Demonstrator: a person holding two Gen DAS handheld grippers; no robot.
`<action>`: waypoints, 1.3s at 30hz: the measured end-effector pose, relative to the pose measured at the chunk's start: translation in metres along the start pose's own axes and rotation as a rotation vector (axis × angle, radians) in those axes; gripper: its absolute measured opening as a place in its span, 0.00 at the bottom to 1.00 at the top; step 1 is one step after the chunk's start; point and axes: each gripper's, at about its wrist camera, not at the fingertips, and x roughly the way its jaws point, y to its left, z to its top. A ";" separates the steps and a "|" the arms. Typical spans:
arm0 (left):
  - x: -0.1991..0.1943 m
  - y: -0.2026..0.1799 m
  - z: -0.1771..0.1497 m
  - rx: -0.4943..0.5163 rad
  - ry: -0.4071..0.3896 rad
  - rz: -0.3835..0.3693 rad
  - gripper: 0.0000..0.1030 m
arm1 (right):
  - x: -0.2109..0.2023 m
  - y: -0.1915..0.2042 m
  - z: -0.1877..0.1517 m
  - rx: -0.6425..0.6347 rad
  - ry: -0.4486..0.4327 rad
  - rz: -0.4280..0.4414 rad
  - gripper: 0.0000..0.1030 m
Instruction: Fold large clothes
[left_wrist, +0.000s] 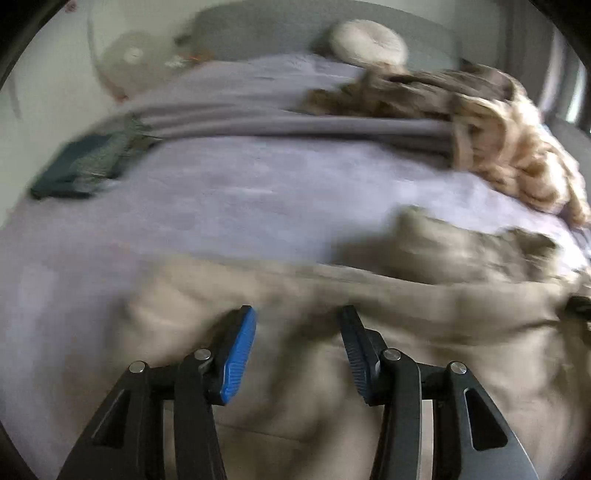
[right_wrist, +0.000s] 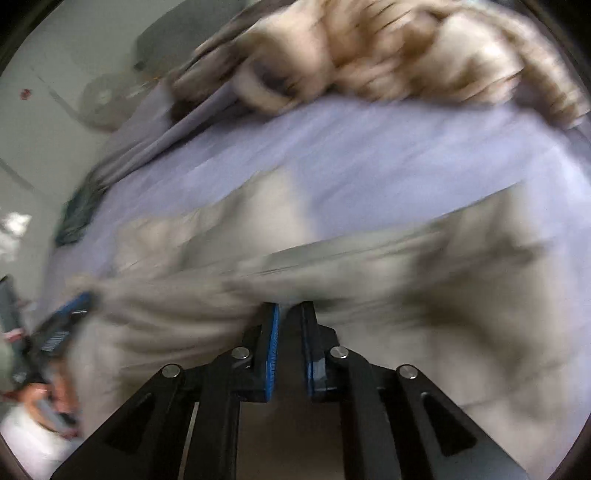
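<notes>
A large beige garment (left_wrist: 332, 295) lies spread and rumpled on the lavender bed sheet (left_wrist: 221, 192). My left gripper (left_wrist: 297, 317) is open, its blue-padded fingers apart just above the garment's near part, holding nothing. In the right wrist view my right gripper (right_wrist: 290, 310) has its fingers nearly together with beige garment (right_wrist: 369, 266) fabric pinched between them. The left gripper (right_wrist: 70, 306) shows at the lower left of that view, at the garment's edge. Both views are blurred by motion.
A fluffy tan and cream blanket (left_wrist: 498, 140) lies bunched at the bed's far right. A dark green folded item (left_wrist: 85, 162) sits at the left edge of the bed. A round cream cushion (left_wrist: 365, 40) rests by the grey headboard. A fan (left_wrist: 129, 59) stands beyond the bed.
</notes>
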 end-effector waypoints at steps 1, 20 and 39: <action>0.006 0.012 -0.001 -0.020 0.014 0.024 0.48 | -0.006 -0.013 0.002 0.017 -0.013 -0.062 0.15; 0.026 0.034 -0.004 -0.065 0.105 0.091 0.51 | 0.005 -0.077 0.013 0.208 0.031 -0.132 0.22; -0.075 0.018 -0.081 -0.036 0.184 0.008 0.51 | -0.091 -0.025 -0.087 0.176 0.029 -0.009 0.34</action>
